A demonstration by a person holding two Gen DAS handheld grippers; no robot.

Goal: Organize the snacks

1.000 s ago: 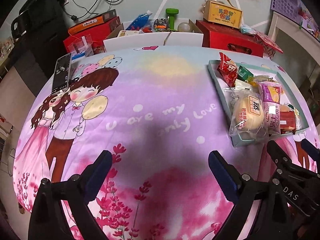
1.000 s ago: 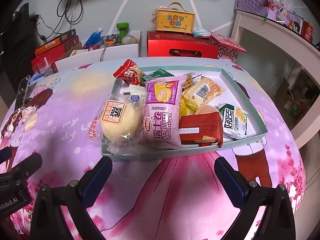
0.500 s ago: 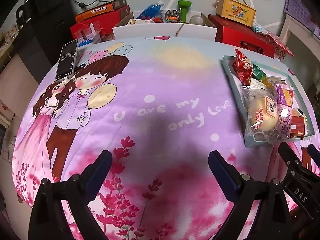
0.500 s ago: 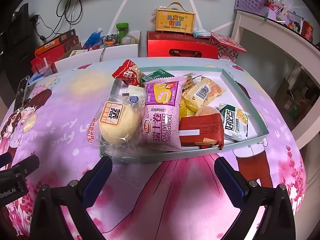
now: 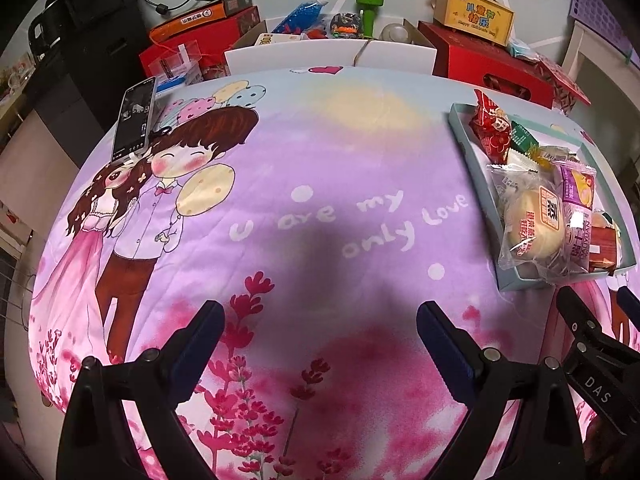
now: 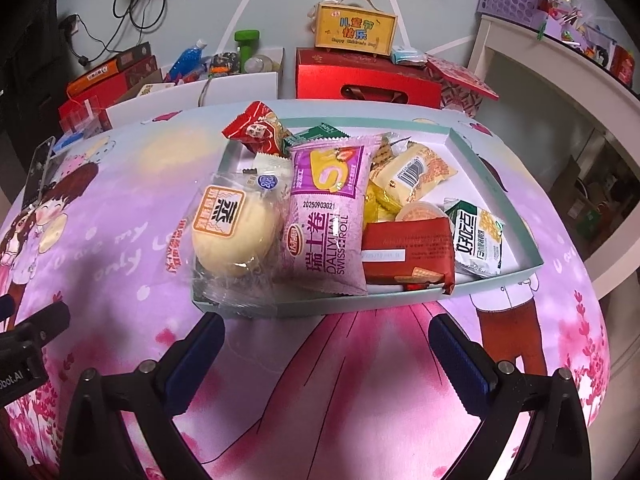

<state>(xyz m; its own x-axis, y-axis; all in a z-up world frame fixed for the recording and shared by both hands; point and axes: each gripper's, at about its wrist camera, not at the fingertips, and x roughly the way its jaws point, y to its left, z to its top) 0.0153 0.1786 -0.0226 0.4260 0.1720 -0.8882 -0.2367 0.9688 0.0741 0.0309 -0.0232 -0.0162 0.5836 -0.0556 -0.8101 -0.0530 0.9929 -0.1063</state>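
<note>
A pale teal tray (image 6: 496,184) on the cartoon tablecloth holds several wrapped snacks: a round bun in clear wrap (image 6: 228,232), a purple Swiss roll pack (image 6: 326,224), a red wafer pack (image 6: 408,250), a green and white pack (image 6: 478,240) and a red pouch (image 6: 256,128). My right gripper (image 6: 326,344) stands open just in front of the tray's near wall, holding nothing. My left gripper (image 5: 320,328) is open over bare cloth, with the tray (image 5: 460,128) off to its right. The bun (image 5: 532,224) overhangs the tray's near left corner.
A phone (image 5: 134,118) lies at the cloth's far left edge. Behind the table stand red gift boxes (image 6: 368,80), a yellow box with a handle (image 6: 354,28), a white carton of bottles (image 5: 328,48) and a white shelf (image 6: 560,92) at right.
The left gripper has drifted left and slightly back, so the tray sits further right in its view. The right gripper has edged closer to the tray. Both stay open.
</note>
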